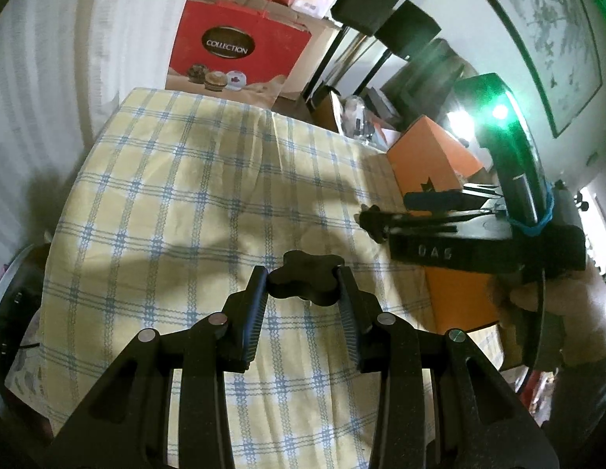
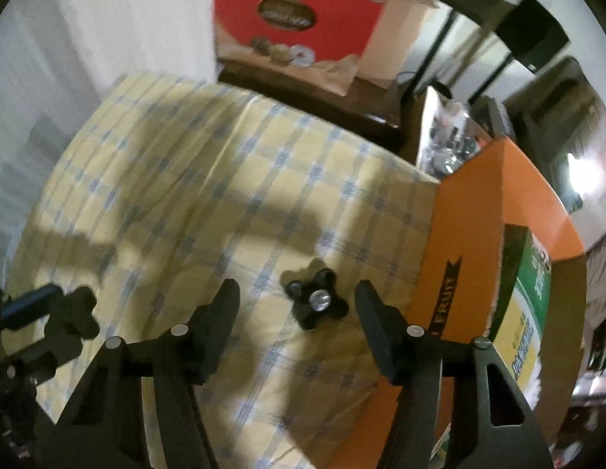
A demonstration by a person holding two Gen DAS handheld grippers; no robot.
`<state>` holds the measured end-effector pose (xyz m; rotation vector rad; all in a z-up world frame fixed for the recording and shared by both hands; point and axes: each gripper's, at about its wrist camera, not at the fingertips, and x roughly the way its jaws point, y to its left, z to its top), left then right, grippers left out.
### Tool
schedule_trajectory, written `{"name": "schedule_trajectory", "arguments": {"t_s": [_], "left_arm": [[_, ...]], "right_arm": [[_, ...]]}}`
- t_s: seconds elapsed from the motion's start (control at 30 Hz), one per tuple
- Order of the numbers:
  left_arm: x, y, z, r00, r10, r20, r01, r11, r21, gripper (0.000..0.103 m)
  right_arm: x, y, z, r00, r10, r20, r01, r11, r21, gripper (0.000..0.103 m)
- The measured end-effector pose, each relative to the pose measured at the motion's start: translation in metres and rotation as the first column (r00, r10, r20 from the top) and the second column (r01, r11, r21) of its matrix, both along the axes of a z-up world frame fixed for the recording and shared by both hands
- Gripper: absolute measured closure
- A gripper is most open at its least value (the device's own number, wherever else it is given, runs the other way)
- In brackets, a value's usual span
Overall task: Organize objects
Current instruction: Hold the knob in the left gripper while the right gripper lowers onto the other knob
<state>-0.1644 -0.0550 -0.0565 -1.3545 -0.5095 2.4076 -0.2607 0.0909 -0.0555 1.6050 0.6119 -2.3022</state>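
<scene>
1. Left gripper (image 1: 303, 285) was clamped on a black star-shaped knob (image 1: 305, 279), pads pressing its lobes, above the checked tablecloth (image 1: 166, 195). The underside of that knob was hidden.
2. Right gripper (image 2: 297, 301) stood apart, gripping nothing. A second black knob (image 2: 316, 305) lay on the cloth between its fingers, screw end up, clear of both pads.
3. Orange box (image 2: 479, 234) sat at 3 o'clock from this second knob; its print was partly cut off and blurred.
4. In the left wrist view, the right gripper showed at 3 o'clock with a green light; the hand behind it was mostly hidden.
5. Red box (image 1: 240, 51) stood at 12 o'clock beyond the table edge; shelf clutter to its right was unreadable.
</scene>
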Motion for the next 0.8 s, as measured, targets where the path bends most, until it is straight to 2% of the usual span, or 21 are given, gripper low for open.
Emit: {"name": "schedule_trajectory", "arguments": {"t_s": [0.07, 0.2, 0.37, 0.53, 0.6, 0.67, 0.8], "left_arm": [[0.000, -0.001, 0.001, 1.000, -0.003, -0.001, 0.003, 1.000, 0.006, 0.070], [0.001, -0.001, 0.002, 1.000, -0.004, -0.004, 0.004, 1.000, 0.014, 0.070], [0.000, -0.002, 0.000, 1.000, -0.001, -0.001, 0.001, 1.000, 0.018, 0.070], [-0.002, -0.002, -0.001, 1.000, 0.001, 0.002, -0.001, 1.000, 0.018, 0.070], [-0.003, -0.002, -0.001, 1.000, 0.001, 0.002, -0.001, 1.000, 0.019, 0.070], [-0.004, -0.002, -0.002, 1.000, 0.003, 0.004, -0.003, 1.000, 0.019, 0.070], [-0.004, -0.001, -0.001, 1.000, 0.010, 0.003, -0.010, 1.000, 0.014, 0.070]], "right_arm": [[-0.001, -0.005, -0.006, 0.999, 0.021, 0.038, -0.022, 0.999, 0.034, 0.040], [-0.011, -0.001, -0.016, 0.997, -0.013, 0.081, 0.009, 0.999, 0.049, 0.040], [-0.027, 0.005, -0.024, 0.987, -0.048, 0.151, 0.050, 0.999, -0.009, 0.040], [-0.035, 0.009, -0.033, 0.987, -0.049, 0.155, 0.049, 0.999, 0.001, 0.041], [-0.035, 0.010, -0.034, 0.989, -0.046, 0.139, 0.044, 0.999, 0.015, 0.054], [-0.033, 0.012, -0.033, 0.990, -0.041, 0.138, 0.044, 0.999, -0.019, 0.069], [-0.028, 0.013, -0.030, 0.993, -0.037, 0.112, 0.042, 0.998, -0.041, 0.069]]}}
